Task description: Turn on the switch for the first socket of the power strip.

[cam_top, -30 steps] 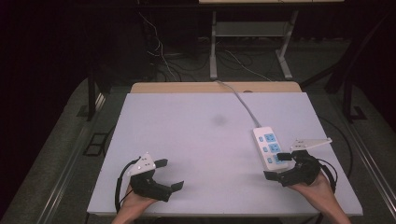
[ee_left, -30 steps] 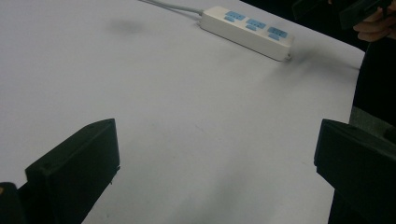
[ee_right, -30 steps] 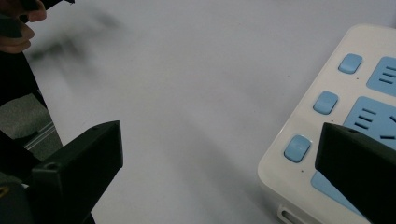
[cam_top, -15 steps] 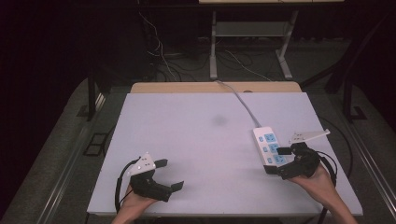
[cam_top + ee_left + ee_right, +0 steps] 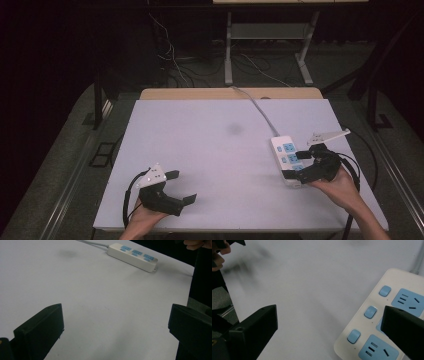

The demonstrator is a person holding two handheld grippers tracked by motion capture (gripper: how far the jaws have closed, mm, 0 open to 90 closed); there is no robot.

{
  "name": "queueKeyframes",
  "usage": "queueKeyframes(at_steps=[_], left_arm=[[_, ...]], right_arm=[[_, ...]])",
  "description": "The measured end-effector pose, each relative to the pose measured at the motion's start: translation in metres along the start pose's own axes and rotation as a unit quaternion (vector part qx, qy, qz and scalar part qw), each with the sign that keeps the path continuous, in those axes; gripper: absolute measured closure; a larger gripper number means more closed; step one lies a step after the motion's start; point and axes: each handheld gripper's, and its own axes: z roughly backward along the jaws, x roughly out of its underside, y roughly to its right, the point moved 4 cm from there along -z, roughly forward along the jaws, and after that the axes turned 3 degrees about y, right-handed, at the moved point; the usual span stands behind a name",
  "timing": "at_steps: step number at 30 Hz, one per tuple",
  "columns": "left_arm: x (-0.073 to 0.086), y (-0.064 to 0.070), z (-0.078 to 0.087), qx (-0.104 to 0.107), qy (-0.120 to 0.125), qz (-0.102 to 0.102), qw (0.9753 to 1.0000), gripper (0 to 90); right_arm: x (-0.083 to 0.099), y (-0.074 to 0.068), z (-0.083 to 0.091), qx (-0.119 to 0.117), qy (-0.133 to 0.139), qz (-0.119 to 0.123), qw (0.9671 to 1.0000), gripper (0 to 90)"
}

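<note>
Power strip [image 5: 287, 160]: smooth white oblong, seemingly plastic, blue sockets.

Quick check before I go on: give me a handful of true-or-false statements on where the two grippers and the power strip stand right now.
1. The right gripper is open over the power strip. True: one jaw hangs above the sockets, the other over bare table.
2. The left gripper is shut on a plug. False: its jaws stand wide apart with nothing between them.
3. The power strip has blue sockets and blue switches. True.
4. The power strip lies at the left edge of the table. False: it lies near the right edge.
5. The strip's cord runs off the far side of the table. True.
</note>
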Motion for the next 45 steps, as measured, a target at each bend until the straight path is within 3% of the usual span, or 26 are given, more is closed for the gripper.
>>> queueKeyframes(at_steps=[16, 42, 45], left_arm=[[0.0, -0.003, 0.002, -0.003, 0.007, 0.01, 0.9999, 0.0], [0.0, -0.006, 0.002, -0.003, 0.006, 0.013, 0.9999, 0.0], [0.0, -0.005, 0.002, -0.003, 0.005, 0.013, 0.9999, 0.0]], right_arm=[[-0.028, 0.013, -0.003, 0.008, -0.021, 0.014, 0.9997, 0.4], [-0.049, 0.039, -0.019, 0.014, -0.032, -0.009, 0.9993, 0.5], [-0.049, 0.041, -0.02, 0.013, -0.032, -0.009, 0.9994, 6.7]])
